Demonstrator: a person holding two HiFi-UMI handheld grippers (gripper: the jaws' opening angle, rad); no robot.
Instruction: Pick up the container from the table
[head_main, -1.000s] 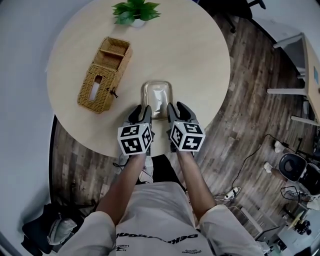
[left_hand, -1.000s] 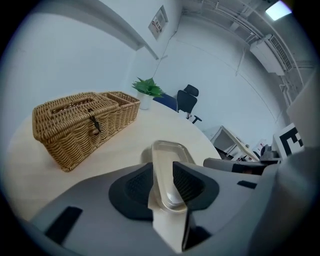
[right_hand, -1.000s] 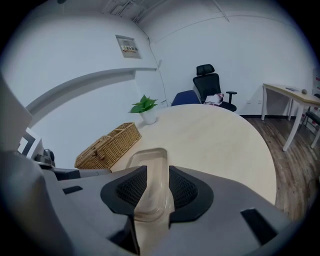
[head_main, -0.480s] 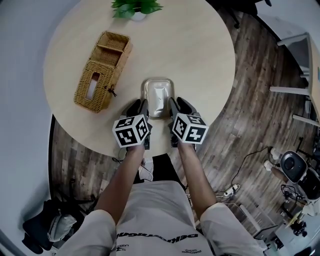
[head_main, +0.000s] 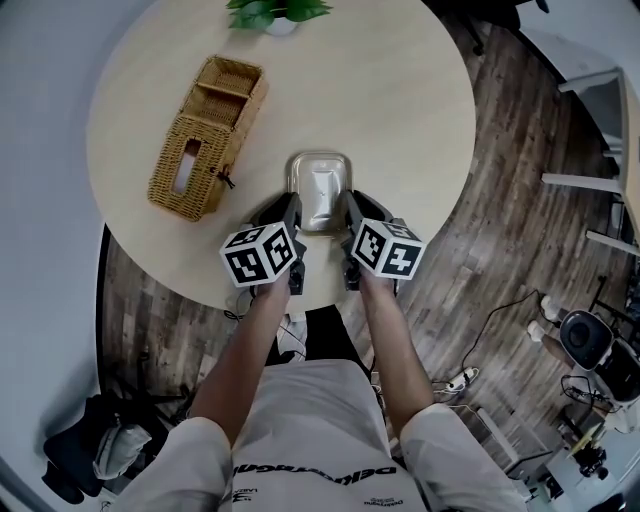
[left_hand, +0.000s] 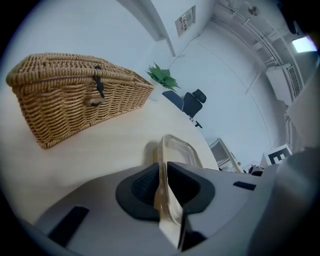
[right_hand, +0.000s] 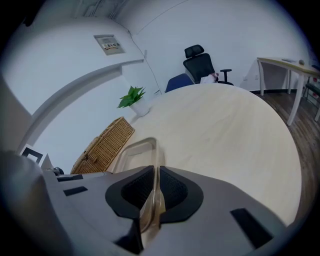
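A round pale-wood table (head_main: 400, 110) fills the upper half of the head view, standing on a dark plank floor (head_main: 500, 230) with cables (head_main: 495, 335) trailing at the lower right. In the right gripper view a black office chair (right_hand: 202, 59) sits beyond the table's far edge against a white wall. A lidded wicker basket (head_main: 205, 125) lies at the upper left of the table and a small potted plant (head_main: 272, 12) stands at its top edge. The clear rectangular container (head_main: 320, 188) rests on the table near its lower edge, at centre frame. 2 bare forearms reach up from the bottom of the frame side by side, each angling its tongs downward at the container. The left tongs (head_main: 291, 212) are at the container's lower left corner and the right tongs (head_main: 349, 212) at its lower right corner. Both tongs are closing, and in each gripper view the dark pads pinch the container's thin rim, 1 pad on either side
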